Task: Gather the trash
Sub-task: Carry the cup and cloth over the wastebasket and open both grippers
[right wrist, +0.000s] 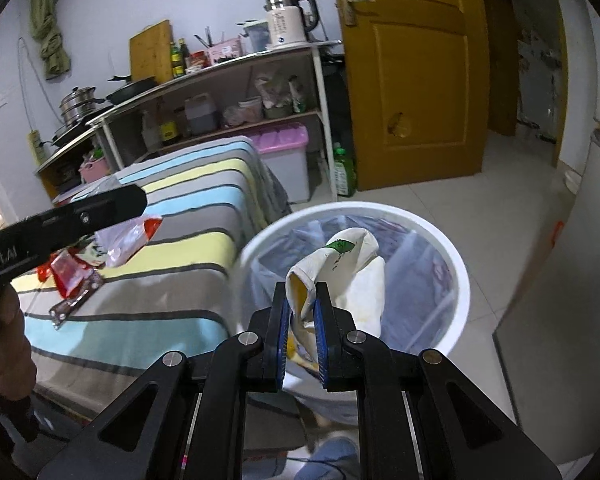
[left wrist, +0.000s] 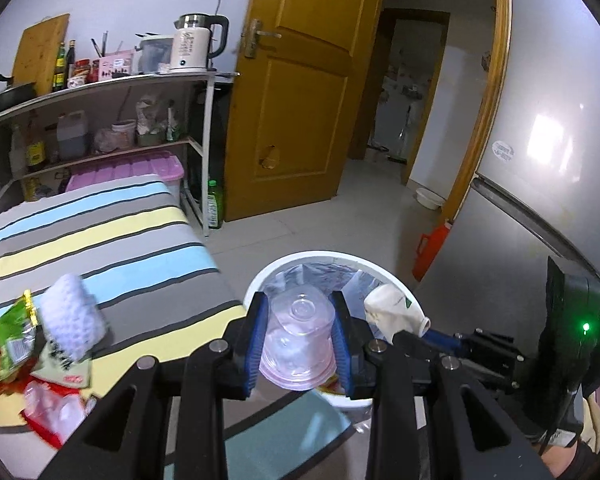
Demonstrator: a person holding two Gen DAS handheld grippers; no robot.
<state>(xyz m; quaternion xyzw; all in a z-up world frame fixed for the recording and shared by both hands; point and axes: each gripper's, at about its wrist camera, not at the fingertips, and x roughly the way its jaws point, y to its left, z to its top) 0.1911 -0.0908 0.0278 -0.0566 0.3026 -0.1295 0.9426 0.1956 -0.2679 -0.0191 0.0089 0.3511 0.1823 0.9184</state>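
The left claw (left wrist: 300, 334) grips a clear plastic cup (left wrist: 298, 336) over the white bin (left wrist: 260, 276); the right claw (right wrist: 302, 320) pinches a crumpled cream paper carton (right wrist: 340, 276) above the same lined bin. Neither piece is dropped in yet. On the striped bed (left wrist: 140, 232) beside the bin, several wrappers (left wrist: 12, 340) and a white sponge-like wad (left wrist: 74, 316) remain, so I judge the job partway.

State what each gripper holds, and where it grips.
Left gripper: clear cup, pinched by its sides. Right gripper: crumpled white carton, pinched at its lower end, over the bin.
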